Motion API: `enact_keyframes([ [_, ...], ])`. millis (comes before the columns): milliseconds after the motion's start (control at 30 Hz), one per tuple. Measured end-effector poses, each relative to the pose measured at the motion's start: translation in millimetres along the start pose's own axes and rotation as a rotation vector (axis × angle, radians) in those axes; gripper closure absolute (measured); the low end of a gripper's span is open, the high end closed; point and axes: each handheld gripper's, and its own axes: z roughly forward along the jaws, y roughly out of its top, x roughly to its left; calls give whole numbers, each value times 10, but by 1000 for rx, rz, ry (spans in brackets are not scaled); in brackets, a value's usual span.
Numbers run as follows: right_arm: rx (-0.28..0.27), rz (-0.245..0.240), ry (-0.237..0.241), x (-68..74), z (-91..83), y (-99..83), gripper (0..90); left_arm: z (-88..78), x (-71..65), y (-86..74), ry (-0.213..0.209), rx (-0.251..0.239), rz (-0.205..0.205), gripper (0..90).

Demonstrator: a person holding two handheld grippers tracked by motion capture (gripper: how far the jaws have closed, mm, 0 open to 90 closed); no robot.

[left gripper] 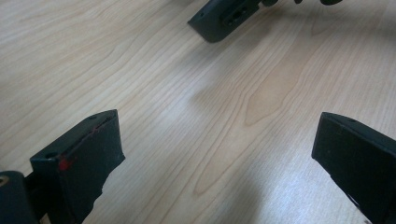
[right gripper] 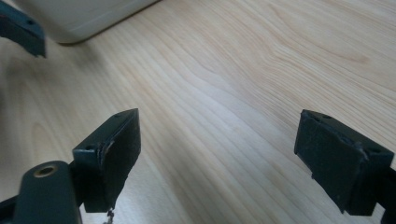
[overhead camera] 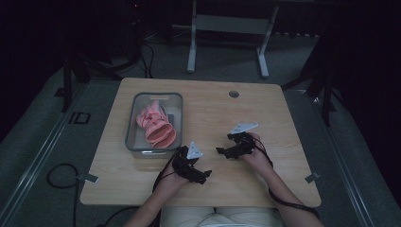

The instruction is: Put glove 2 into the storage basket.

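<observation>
A clear plastic bin (overhead camera: 135,120) stands on the left half of the wooden table (overhead camera: 222,106) and holds crumpled pink fabric items (overhead camera: 156,125). My left gripper (overhead camera: 204,175) rests low on the table near the front, just right of the bin, pointing right. In the left gripper view it (left gripper: 217,163) is open over bare wood, with a jaw of the other gripper (left gripper: 224,18) beyond. My right gripper (overhead camera: 222,151) sits a little farther back, pointing left, and is open (right gripper: 224,156) with nothing between its jaws. The bin's corner (right gripper: 84,18) lies ahead of it.
A round cable hole (overhead camera: 233,93) is near the table's back edge. Beyond the table stands a white desk frame (overhead camera: 227,42) on a grey floor. Cables (overhead camera: 61,177) trail off the front left. The room is dim.
</observation>
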Motion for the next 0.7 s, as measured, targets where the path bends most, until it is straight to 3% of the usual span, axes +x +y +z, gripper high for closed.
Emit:
enact_keyframes([
  [200,-19,36,-39,-68,-19,-88,143,11,-10,-57,20,-7,8,13],
  [300,-40,50,-53,-81,-35,-118,143,23,-10,-87,8,-11,-5,12],
  [700,-26,47,-91,-164,-45,-216,143,48,-71,-136,-6,-8,24,13],
])
